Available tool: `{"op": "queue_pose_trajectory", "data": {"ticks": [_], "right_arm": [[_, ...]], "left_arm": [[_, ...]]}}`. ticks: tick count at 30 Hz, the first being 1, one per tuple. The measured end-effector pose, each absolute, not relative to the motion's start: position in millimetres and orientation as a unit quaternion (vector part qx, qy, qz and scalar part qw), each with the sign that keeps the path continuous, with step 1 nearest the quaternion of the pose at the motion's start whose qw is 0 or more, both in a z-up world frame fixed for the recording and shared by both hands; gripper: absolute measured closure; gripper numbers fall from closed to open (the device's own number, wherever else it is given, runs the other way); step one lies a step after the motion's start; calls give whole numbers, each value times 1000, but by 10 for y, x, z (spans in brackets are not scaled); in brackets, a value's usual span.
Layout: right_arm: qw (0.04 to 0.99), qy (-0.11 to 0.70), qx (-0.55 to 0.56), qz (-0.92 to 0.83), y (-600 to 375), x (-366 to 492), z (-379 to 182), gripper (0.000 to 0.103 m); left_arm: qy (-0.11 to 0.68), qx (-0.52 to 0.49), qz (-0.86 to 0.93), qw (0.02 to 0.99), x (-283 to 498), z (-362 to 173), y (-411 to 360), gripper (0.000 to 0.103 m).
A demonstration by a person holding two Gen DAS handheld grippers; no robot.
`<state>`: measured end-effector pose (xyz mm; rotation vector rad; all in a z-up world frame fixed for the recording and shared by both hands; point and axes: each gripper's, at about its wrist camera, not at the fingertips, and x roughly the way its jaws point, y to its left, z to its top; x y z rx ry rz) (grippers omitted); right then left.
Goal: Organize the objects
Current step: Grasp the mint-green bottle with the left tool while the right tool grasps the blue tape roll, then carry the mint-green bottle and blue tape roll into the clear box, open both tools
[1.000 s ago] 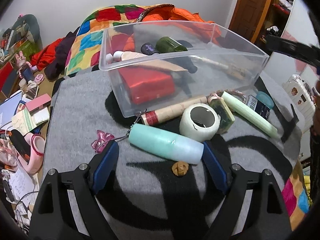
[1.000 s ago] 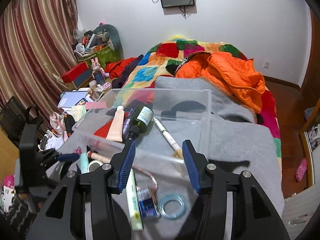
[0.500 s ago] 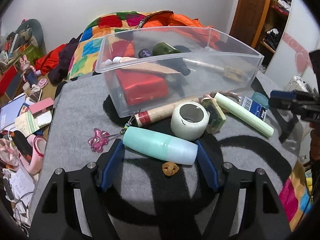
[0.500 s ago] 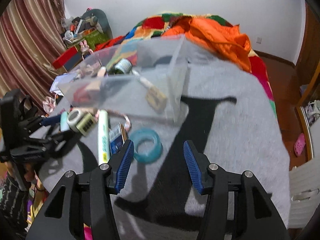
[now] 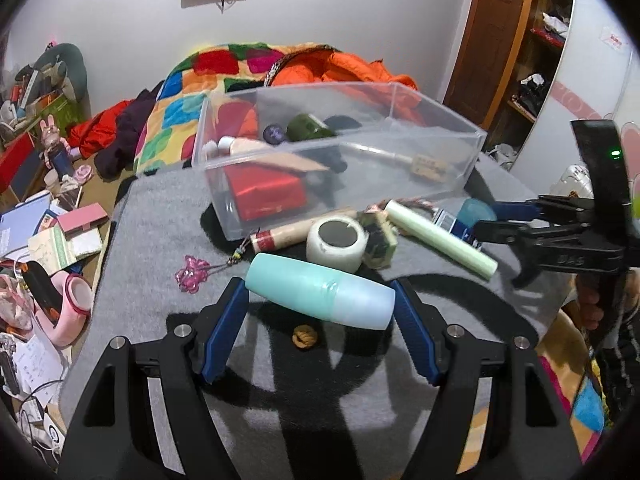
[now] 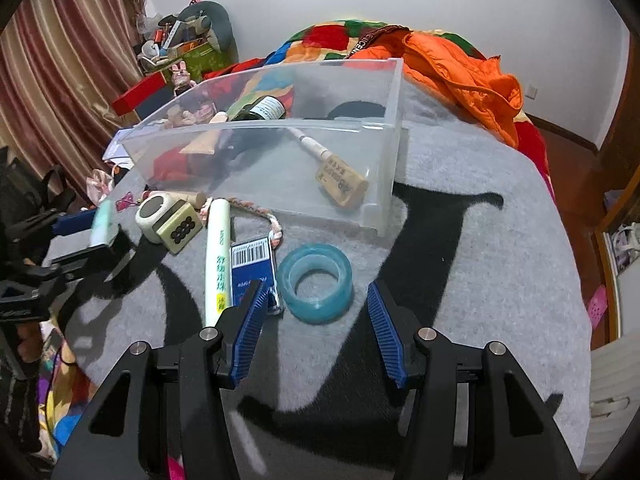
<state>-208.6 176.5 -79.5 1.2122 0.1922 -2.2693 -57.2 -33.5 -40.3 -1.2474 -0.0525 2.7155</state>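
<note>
One mint-green tumbler (image 5: 320,295) lies crosswise between the blue pads of the left gripper (image 5: 320,322) in the left wrist view, each pad bearing on an end, so the jaws are clenched on it over the near middle of the grey blanket (image 5: 168,248). It looks smooth, rigid and light, likely slippery endwise, so a hold across its waist would seem safer. Behind it lie one white tape roll (image 5: 336,242), one pale green tube (image 5: 440,240), one pink butterfly charm (image 5: 192,274) and one clear plastic bin (image 5: 340,168).

From the right wrist, the right gripper (image 6: 316,316) hangs released, jaws apart, just short of one blue tape roll (image 6: 316,282) near the blanket's front edge; nothing is between the pads. That ring seems light and stiff, best pinched across its outer wall. One barcoded blue box (image 6: 252,268) lies touching it
</note>
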Motion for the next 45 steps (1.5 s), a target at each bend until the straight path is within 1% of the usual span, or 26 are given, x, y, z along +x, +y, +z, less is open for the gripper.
{"op": "queue_pose_trajectory", "data": {"ticks": [2, 5, 10, 22, 31, 38, 45], "right_arm": [[272, 67, 450, -848, 1747, -2121, -808, 55], [278, 52, 451, -846, 1763, -2151, -807, 67], [279, 46, 439, -853, 1788, -2113, -713, 67], [297, 7, 365, -882, 1830, -2067, -105, 67], [309, 3, 330, -892, 1674, -2190, 167, 67], [307, 9, 330, -893, 1523, -2378, 179, 67], [299, 17, 354, -886, 1365, -2573, -5, 67]], "left_arm": [[-19, -408, 909, 78, -561, -341, -324, 31], [-23, -397, 914, 77, -557, -261, -319, 31], [-32, -382, 920, 77, -589, -140, -340, 31], [-49, -351, 933, 65, -727, 82, -370, 31], [-62, -329, 941, 53, -897, 242, -461, 31], [-71, -337, 938, 40, -1143, 201, -521, 31], [-81, -361, 928, 33, -1389, 16, -557, 31]]}}
